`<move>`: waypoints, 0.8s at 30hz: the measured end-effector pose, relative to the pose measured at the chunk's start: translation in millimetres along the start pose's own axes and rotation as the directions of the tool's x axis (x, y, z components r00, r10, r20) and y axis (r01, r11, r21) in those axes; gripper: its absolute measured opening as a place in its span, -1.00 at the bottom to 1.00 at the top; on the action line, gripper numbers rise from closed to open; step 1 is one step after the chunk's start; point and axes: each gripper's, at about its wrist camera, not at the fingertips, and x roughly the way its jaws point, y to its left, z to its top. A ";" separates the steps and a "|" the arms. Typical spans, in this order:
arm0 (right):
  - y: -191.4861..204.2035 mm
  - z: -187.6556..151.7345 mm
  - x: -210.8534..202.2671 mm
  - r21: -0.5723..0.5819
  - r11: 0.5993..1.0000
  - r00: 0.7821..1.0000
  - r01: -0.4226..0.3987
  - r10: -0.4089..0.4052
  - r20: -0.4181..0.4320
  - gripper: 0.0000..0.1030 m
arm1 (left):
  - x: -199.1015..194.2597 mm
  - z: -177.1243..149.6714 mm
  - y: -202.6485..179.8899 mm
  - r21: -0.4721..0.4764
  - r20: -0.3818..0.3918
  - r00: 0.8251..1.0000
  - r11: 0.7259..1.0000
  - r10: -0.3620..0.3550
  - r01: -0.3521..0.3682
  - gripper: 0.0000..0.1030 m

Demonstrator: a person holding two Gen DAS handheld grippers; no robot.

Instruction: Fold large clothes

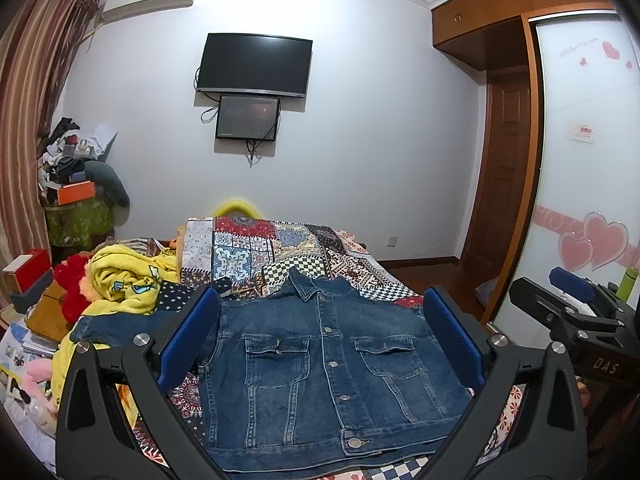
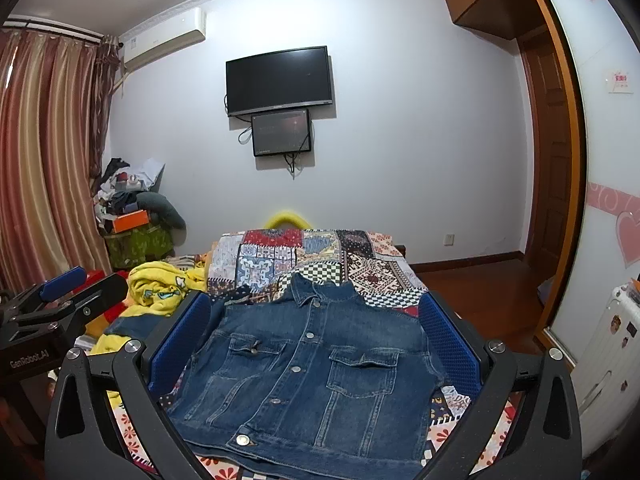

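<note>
Left wrist view: left tongs (image 1: 320, 336) spread, empty; denim jacket (image 1: 320, 368) flat, front up, buttoned, on patchwork bedspread (image 1: 256, 252); yellow blanket (image 1: 124, 280) bunched to its left.

Right wrist view: right tongs (image 2: 316, 340) spread, empty, above jacket (image 2: 312, 372).

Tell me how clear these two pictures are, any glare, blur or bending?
Left wrist view: sharp denim jacket, straight wardrobe edges bowed by fisheye, dark corners. Right wrist view: equally sharp, curtain curved, even indoor light, no glare on the TV.
</note>
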 end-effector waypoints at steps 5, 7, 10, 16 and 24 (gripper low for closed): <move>1.6 -2.4 7.5 -0.002 1.000 1.000 -0.001 0.001 -0.015 1.00 | 8.7 -1.4 4.8 -0.010 -0.013 1.000 1.000 0.010 -0.010 1.00; 1.3 -3.3 11.8 0.001 1.000 1.000 -0.003 0.003 -0.025 1.00 | 15.0 -2.2 9.4 -0.011 -0.021 1.000 1.000 0.021 -0.021 1.00; 1.2 -4.4 22.3 -0.003 1.000 0.999 0.005 -0.005 -0.043 1.00 | 27.1 -4.3 21.1 -0.019 -0.033 0.999 0.999 0.043 -0.044 1.00; -1.4 -5.2 56.7 -0.003 1.000 0.996 0.018 -0.018 -0.083 1.00 | 73.2 -14.7 57.7 -0.028 -0.116 0.987 0.993 0.114 -0.118 1.00; -8.5 -23.7 122.1 0.050 0.998 0.972 0.025 -0.013 -0.234 1.00 | 149.8 -58.2 148.1 -0.110 -0.325 0.916 0.953 0.234 -0.282 1.00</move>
